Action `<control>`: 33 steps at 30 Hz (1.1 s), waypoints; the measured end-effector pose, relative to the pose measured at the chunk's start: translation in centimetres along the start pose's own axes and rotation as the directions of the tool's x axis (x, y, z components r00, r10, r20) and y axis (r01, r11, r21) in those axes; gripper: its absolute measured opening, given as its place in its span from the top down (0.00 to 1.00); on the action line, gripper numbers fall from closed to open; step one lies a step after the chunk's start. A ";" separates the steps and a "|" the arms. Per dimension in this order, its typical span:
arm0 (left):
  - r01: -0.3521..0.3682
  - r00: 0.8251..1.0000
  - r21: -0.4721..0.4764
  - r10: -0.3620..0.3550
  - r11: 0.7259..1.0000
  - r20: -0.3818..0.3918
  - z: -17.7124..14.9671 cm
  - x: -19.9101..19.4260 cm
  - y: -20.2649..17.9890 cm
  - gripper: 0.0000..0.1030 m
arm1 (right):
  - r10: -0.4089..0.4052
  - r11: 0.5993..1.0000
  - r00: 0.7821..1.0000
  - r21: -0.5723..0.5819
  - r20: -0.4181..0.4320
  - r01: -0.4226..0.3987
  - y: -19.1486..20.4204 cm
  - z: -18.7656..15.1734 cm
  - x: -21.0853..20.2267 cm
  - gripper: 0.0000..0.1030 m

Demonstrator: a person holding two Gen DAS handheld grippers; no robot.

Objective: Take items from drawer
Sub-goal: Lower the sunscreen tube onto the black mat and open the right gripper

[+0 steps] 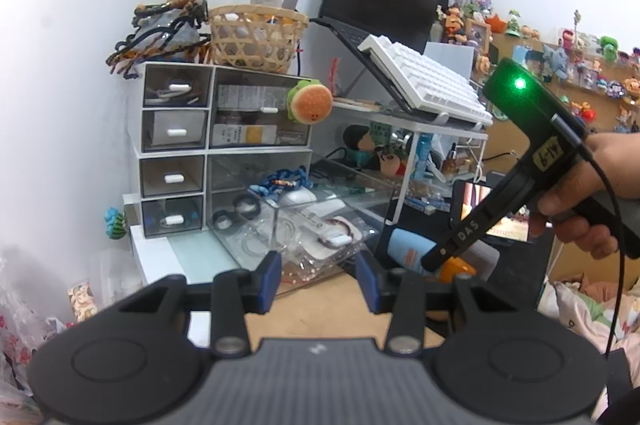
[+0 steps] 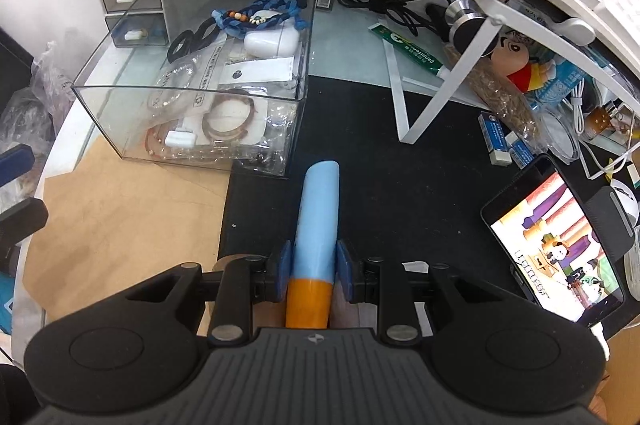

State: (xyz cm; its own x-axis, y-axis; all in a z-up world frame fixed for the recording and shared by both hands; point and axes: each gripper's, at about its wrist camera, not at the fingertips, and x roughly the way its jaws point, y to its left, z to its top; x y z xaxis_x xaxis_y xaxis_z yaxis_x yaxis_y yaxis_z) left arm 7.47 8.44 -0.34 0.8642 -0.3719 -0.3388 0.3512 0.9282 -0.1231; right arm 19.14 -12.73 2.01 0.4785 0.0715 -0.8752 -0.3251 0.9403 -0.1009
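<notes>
Slippage threatens: right hand-held gripper pinches the smooth light-blue, orange-capped tube near the clear plastic drawer; left hand-held gripper gapes empty.

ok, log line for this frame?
right gripper: shut on blue tube | left gripper: open | clear drawer: pulled out, still holds items

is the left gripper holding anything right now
No, the left gripper is open, its blue fingers apart with nothing between them, in front of the clear drawer.
</notes>
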 end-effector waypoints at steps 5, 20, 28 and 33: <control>-0.001 1.000 0.003 0.001 1.000 -0.004 0.0 0.0 -0.1 0.57 | 0.012 1.000 1.000 0.016 0.019 -0.012 -0.5 -0.3 -0.7 0.73; -0.002 1.000 0.014 0.002 1.000 -0.014 0.0 0.4 -0.6 0.54 | 0.076 0.993 0.988 0.075 0.137 -0.087 -2.5 -2.1 -4.4 0.72; -0.011 1.000 0.036 0.012 0.999 -0.025 0.0 0.8 -1.5 0.50 | 0.116 0.984 0.967 0.104 0.225 -0.142 -3.5 -3.4 -5.4 0.65; -0.014 0.999 0.042 0.015 0.999 -0.030 0.1 1.1 -2.1 0.49 | 0.140 0.976 0.948 0.120 0.285 -0.180 -4.1 -4.4 -5.9 0.63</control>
State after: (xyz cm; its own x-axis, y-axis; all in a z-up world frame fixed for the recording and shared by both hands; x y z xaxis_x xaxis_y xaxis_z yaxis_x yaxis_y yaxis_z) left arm 7.72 6.08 -0.38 0.8583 -0.3571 -0.3685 0.3539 0.9320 -0.0786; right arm 14.09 -18.50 5.52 0.6406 0.2939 -0.7094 -0.3054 0.9452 0.1157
